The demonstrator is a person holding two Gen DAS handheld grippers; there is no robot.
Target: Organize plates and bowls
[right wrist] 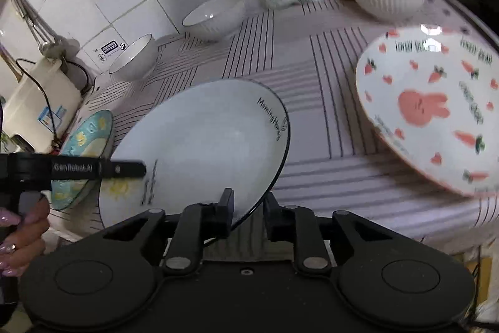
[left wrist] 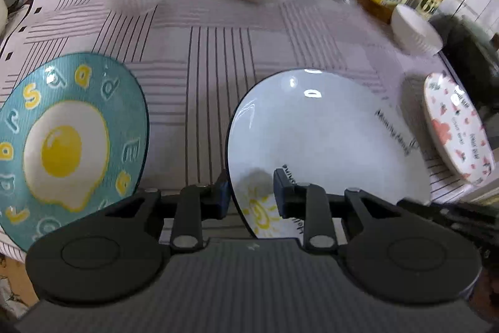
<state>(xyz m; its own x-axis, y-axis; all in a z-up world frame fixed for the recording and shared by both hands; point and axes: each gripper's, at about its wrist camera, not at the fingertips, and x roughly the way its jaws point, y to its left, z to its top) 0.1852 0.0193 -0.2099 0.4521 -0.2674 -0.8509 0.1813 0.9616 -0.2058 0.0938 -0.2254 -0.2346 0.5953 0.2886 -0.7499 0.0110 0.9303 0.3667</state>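
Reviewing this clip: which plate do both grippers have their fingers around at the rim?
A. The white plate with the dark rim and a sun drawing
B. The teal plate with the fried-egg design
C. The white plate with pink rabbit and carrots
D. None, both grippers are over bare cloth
A: the left gripper and the right gripper each straddle the rim of the white plate with the dark rim; the teal egg plate and rabbit plate lie untouched.

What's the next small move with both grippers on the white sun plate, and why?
Probably a short, level lift with both hands together. The left gripper and right gripper each straddle opposite near rims of the white sun plate, jaws narrowed on its edge. The egg plate and rabbit plate lie close on either side on the striped cloth, so rising first should avoid clipping them.
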